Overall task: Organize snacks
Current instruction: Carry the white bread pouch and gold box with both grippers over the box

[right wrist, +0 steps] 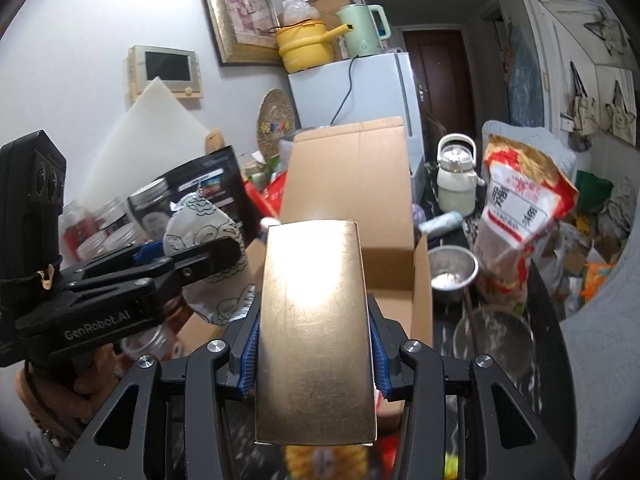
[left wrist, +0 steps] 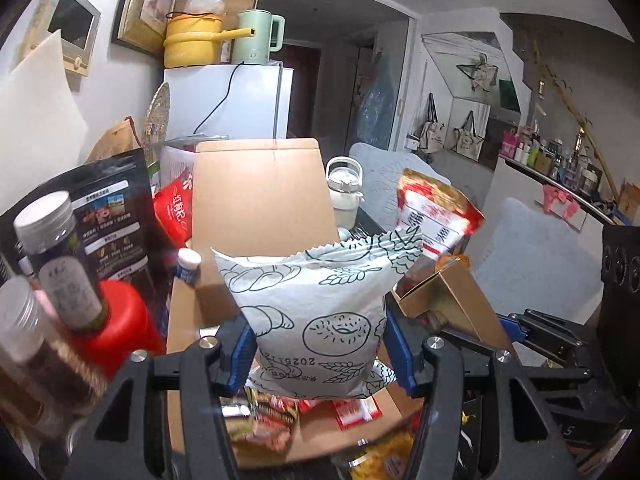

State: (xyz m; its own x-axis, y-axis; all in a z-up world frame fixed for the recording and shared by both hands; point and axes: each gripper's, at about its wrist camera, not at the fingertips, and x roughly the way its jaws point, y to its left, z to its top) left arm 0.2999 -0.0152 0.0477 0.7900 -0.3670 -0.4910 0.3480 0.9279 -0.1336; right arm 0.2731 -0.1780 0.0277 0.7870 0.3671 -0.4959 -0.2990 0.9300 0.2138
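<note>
My left gripper is shut on a white snack bag printed with bread drawings, held above an open cardboard box. The bag also shows in the right wrist view, with the left gripper around it. My right gripper is shut on a shiny gold box, held over the same cardboard box. The gold box shows at the right of the left wrist view. Several snack packets lie inside the cardboard box.
A red-and-gold snack bag stands right of the box, with a steel bowl and a white kettle. Jars, a red container and a black pouch crowd the left. A white fridge stands behind.
</note>
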